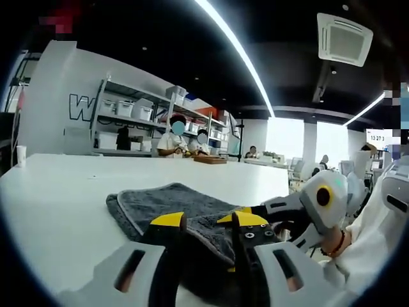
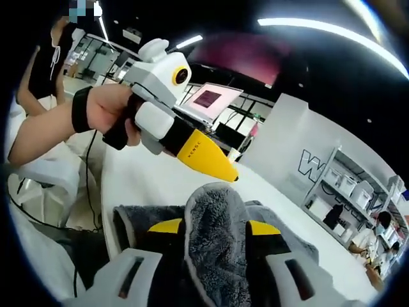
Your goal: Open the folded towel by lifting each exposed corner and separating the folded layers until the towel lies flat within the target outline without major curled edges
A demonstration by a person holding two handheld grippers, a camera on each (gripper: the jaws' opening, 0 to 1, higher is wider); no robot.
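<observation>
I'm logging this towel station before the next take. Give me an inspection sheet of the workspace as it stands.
Surface: white table, bare around the towel.
Job's things: grey towel, still folded; one fold raised between the right gripper's jaws; no outline seen.
Clutter: a paper cup at the far edge.
Grippers: left gripper over the towel, jaws apart; right gripper shut on towel.
Cables: a black cable beside the table.
Surroundings: shelving with bins, seated people, ceiling lights.

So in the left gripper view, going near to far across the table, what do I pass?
Left gripper → grey towel → bare white table → wooden tray at the far edge → seated people → shelves of bins.
</observation>
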